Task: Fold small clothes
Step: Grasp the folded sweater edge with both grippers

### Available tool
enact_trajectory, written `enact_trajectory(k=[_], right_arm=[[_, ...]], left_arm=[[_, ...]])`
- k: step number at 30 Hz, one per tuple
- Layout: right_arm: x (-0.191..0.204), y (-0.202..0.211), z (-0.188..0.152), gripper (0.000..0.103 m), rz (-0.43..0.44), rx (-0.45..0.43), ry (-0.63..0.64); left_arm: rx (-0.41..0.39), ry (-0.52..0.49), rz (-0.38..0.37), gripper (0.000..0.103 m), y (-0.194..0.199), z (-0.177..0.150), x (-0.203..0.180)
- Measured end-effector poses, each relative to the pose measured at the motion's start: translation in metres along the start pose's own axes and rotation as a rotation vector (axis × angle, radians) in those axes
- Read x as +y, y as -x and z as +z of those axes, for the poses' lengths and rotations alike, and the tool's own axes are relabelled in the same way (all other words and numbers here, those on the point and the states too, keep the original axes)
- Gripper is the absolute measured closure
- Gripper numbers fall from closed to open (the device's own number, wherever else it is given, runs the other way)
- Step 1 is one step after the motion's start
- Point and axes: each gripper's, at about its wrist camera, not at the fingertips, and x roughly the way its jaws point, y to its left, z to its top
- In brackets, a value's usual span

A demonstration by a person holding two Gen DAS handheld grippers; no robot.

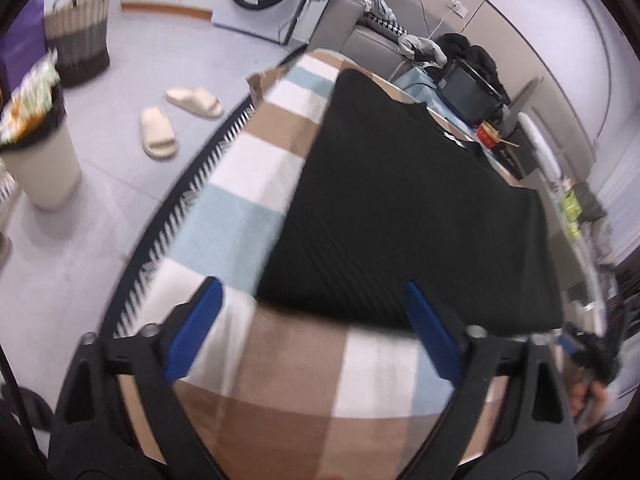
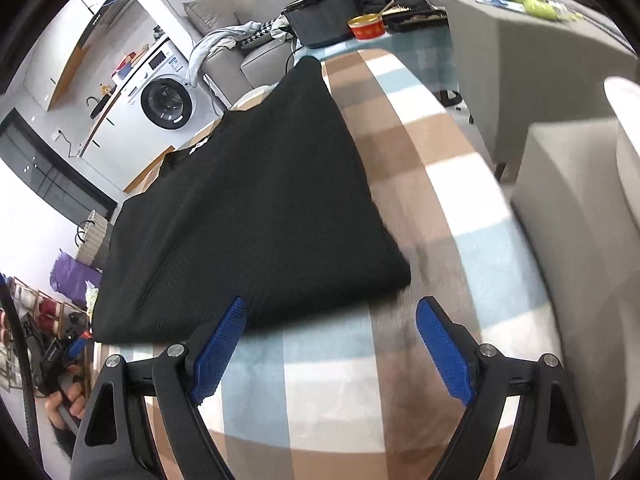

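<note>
A black ribbed garment (image 1: 408, 208) lies flat, folded to a rough rectangle, on a table under a brown, white and light-blue checked cloth (image 1: 280, 364). My left gripper (image 1: 312, 286) stands open over the garment's near edge, its blue pads (image 1: 196, 328) apart and pressing on nothing. In the right wrist view the same garment (image 2: 248, 200) fills the left half. My right gripper (image 2: 332, 304) is open at its near right corner, with the left pad (image 2: 220, 348) over the hem and the right pad over bare cloth (image 2: 400, 380).
On the floor to the left are two cream slippers (image 1: 176, 120), a bin (image 1: 40, 152) and a striped basket (image 1: 80, 36). A washing machine (image 2: 168, 100) stands behind. A black box (image 2: 324, 20) and a red bowl (image 2: 366, 26) sit past the table's far end. A grey sofa (image 2: 560, 184) is on the right.
</note>
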Motion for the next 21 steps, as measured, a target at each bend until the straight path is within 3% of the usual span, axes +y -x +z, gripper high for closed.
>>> enact_trajectory(k=[2,7,9,12,14,16,18,19,21], right_arm=[[0.0,-0.005,0.002,0.015,0.027,-0.001,-0.019],[0.005,-0.016,0.011,0.014,0.015,-0.038,0.003],[0.007,-0.017,0.014,0.014,0.024,-0.048,-0.006],[0.009,-0.023,0.022,0.014,0.023,-0.074,-0.031],[0.011,-0.026,0.026,0.019,0.008,-0.105,-0.039],[0.014,-0.029,0.028,0.052,-0.054,-0.118,-0.021],[0.012,-0.031,0.029,0.072,-0.062,-0.109,-0.01],[0.012,-0.03,0.028,0.081,-0.046,-0.104,-0.002],[0.014,-0.025,0.025,0.083,-0.053,-0.112,0.031]], left_arm=[[0.027,0.028,-0.04,0.025,-0.007,-0.003,0.0],[-0.015,0.074,-0.058,0.028,-0.021,0.005,-0.003],[-0.036,0.103,-0.055,0.034,-0.027,0.013,-0.003],[-0.054,0.123,-0.027,0.057,-0.038,0.024,-0.004],[-0.056,0.12,-0.005,0.077,-0.045,0.029,-0.007],[-0.062,0.114,0.004,0.083,-0.05,0.03,-0.011],[-0.074,0.084,0.016,0.087,-0.052,0.031,-0.016],[-0.083,0.059,0.025,0.088,-0.051,0.03,-0.02],[-0.089,0.026,0.03,0.089,-0.05,0.029,-0.023]])
